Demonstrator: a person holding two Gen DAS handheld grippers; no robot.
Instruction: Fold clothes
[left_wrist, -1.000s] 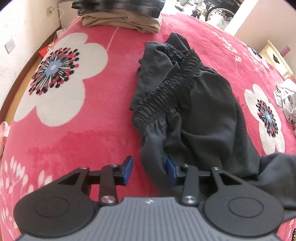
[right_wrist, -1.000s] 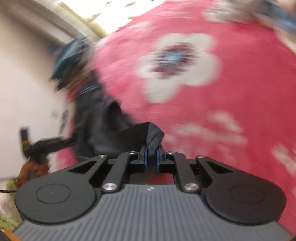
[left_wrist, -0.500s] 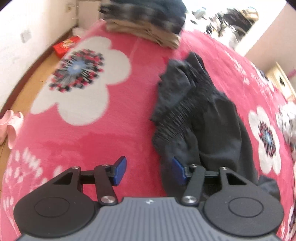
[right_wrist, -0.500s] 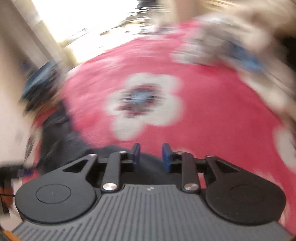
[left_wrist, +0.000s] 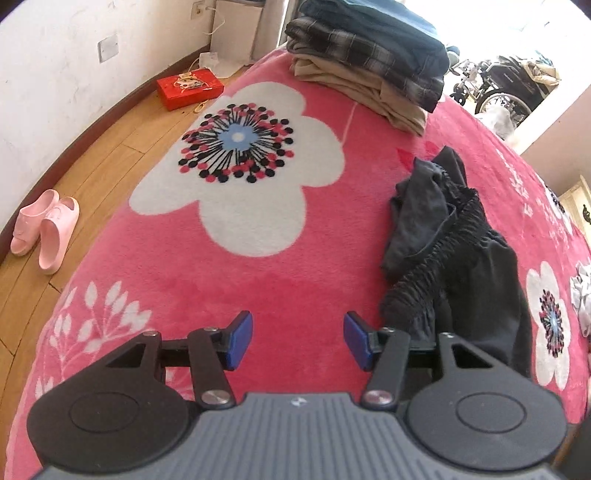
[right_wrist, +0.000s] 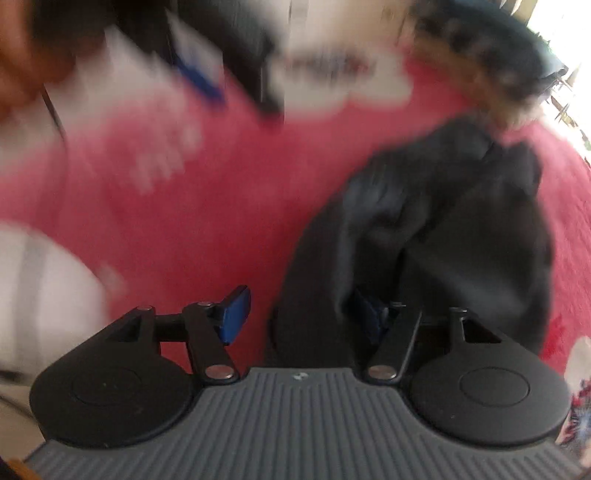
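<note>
Left wrist view: the left gripper stands wide apart over the blanket, now clear of the trousers, which sit right of frame instead of centre. Right wrist view, blurred: the right gripper, clamped a second ago, is apart; trousers drape its right finger.

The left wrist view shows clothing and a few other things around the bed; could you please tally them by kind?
Folded garments stacked at the far end of the pink flowered blanket: 3 (dark blue, plaid, tan)
Unfolded crumpled black garment with elastic waistband: 1
Pink slippers on the wooden floor: 2
Red box: 1
Total: 7
</note>
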